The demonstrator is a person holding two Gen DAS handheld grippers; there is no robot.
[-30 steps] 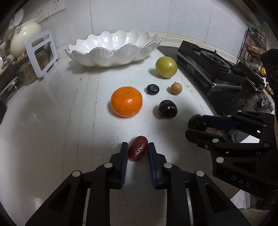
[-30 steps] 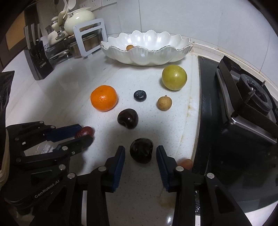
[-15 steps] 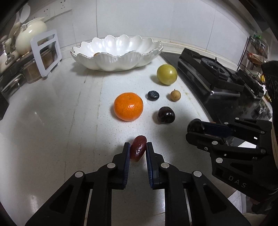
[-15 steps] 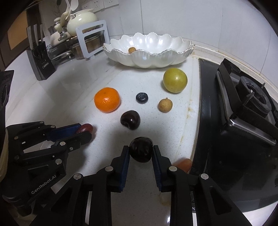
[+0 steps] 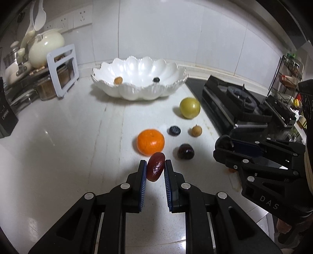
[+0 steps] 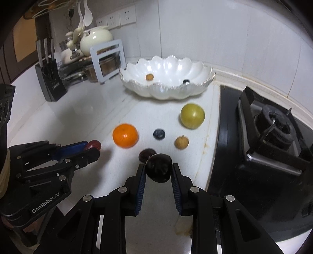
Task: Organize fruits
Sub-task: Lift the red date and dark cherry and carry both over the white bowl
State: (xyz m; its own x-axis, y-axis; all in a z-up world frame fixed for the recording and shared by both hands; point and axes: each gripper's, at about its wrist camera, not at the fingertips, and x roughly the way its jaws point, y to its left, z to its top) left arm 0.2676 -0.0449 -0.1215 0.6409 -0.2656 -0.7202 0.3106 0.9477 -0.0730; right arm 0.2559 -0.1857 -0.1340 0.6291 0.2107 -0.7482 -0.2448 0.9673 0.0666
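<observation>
Far left: cream teapot [image 5: 47, 47], white rack [image 5: 62, 69], black knife block [image 6: 49, 82]. Right: black gas stove [image 6: 273, 140]. Far wall: sockets [image 6: 117, 16].

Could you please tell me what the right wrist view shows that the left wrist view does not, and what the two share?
Only the right wrist view shows the knife block and the dark plum gripped in the right gripper head-on. Only the left wrist view shows the wire rack beyond the stove and the reddish date pinched in the left gripper head-on. Both show the white bowl holding a longan and a blueberry, plus the orange, green fruit and second dark plum on the counter.
</observation>
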